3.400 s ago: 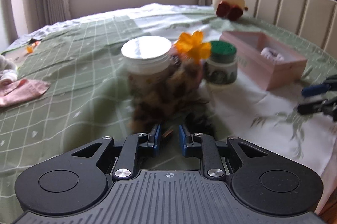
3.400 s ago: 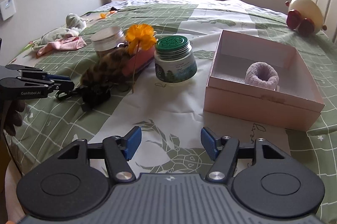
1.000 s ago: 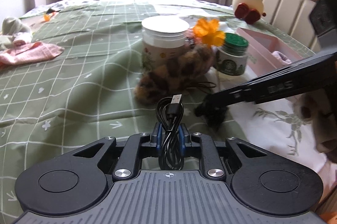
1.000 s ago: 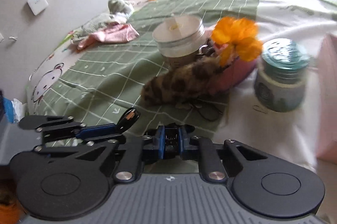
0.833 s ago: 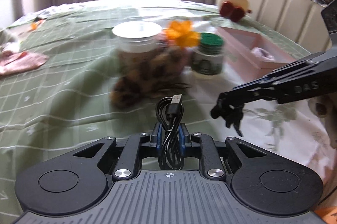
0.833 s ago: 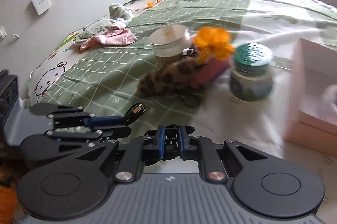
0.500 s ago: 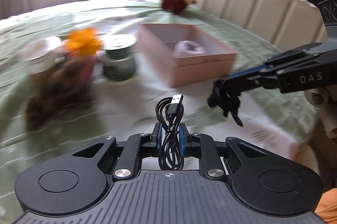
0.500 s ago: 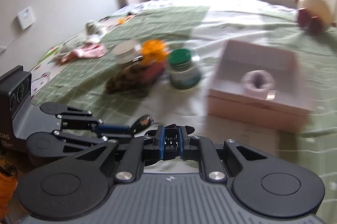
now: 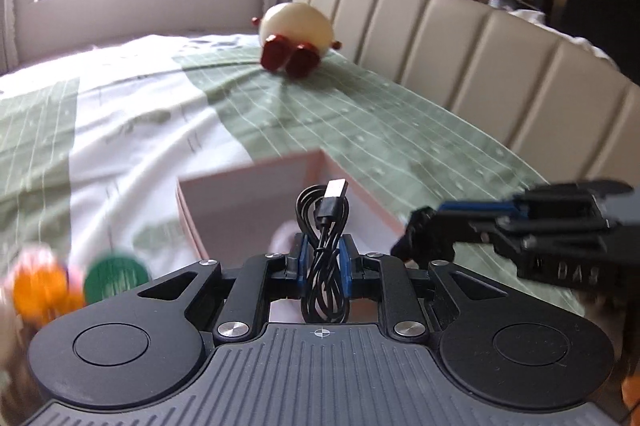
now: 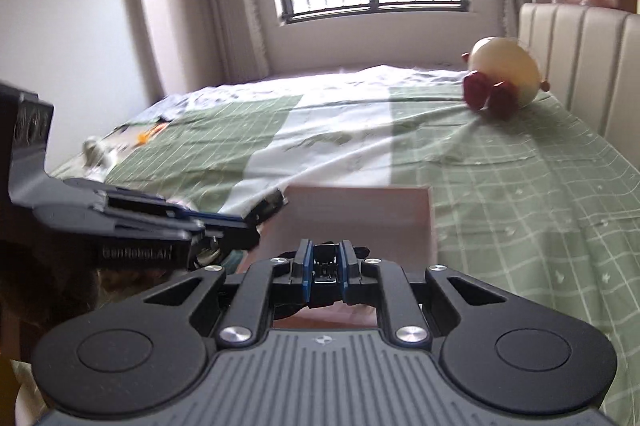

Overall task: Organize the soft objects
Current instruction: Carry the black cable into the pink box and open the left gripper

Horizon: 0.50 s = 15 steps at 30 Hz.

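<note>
Your left gripper (image 9: pixel 323 258) is clamped tight on a coiled black USB cable (image 9: pixel 322 246), with the silver plug sticking up past the blue pads. It's hanging right over the open pale pink cardboard box (image 9: pixel 256 201) sitting on the green grid-patterned bedspread (image 9: pixel 360 121); the box's near left corner is just ahead of the fingers. You can see a bit of something pale and fuzzy (image 9: pixel 283 234) inside the box behind the cable, too blurry to name.

Your right gripper (image 10: pixel 324 270) is squeezed shut on a small black clip-like object (image 10: pixel 325 266); can't really make out what it is from the right view. It's also over that same pink box, and from the left camera it shows up on the right, its tip beside the box's right edge.

Off to the lower left, blurred: a green-lidded jar (image 9: pixel 115 276) and an orange fabric flower (image 9: pixel 40 290). A cream egg-shaped plush with red feet (image 9: pixel 296 35) sits near the padded beige headboard (image 9: pixel 500 65).
</note>
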{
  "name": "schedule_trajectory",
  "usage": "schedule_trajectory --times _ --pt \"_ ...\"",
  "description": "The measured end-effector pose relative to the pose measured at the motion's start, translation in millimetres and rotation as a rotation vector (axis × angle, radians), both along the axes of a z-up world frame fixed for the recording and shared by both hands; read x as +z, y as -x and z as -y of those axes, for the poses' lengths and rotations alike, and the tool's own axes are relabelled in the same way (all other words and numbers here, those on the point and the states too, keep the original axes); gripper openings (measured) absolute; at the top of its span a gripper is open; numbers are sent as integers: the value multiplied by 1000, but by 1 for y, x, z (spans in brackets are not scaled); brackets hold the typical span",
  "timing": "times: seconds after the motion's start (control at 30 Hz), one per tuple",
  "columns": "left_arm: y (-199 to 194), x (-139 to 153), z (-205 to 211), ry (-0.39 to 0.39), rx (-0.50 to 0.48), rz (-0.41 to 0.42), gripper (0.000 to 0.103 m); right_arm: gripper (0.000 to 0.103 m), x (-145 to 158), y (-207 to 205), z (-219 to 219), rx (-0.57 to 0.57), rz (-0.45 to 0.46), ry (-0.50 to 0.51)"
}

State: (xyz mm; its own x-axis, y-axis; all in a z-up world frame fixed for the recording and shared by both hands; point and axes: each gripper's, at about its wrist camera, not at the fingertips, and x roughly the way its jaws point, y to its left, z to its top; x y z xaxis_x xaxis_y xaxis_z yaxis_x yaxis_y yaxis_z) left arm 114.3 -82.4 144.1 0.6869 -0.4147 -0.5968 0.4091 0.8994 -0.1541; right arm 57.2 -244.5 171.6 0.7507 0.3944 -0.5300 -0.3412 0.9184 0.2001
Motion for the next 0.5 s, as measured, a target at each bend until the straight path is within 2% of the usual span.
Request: schedule_trajectory --times 0.2,0.33,0.5 --pt "-74 3 15 33 41 -53 19 14 -35 -53 -7 -21 -23 45" --pt "-117 -19 31 6 63 -118 19 14 -67 -78 -18 -25 -51 70" --pt "-146 -62 52 -73 49 -218 19 13 -91 -90 -21 -41 -83 83"
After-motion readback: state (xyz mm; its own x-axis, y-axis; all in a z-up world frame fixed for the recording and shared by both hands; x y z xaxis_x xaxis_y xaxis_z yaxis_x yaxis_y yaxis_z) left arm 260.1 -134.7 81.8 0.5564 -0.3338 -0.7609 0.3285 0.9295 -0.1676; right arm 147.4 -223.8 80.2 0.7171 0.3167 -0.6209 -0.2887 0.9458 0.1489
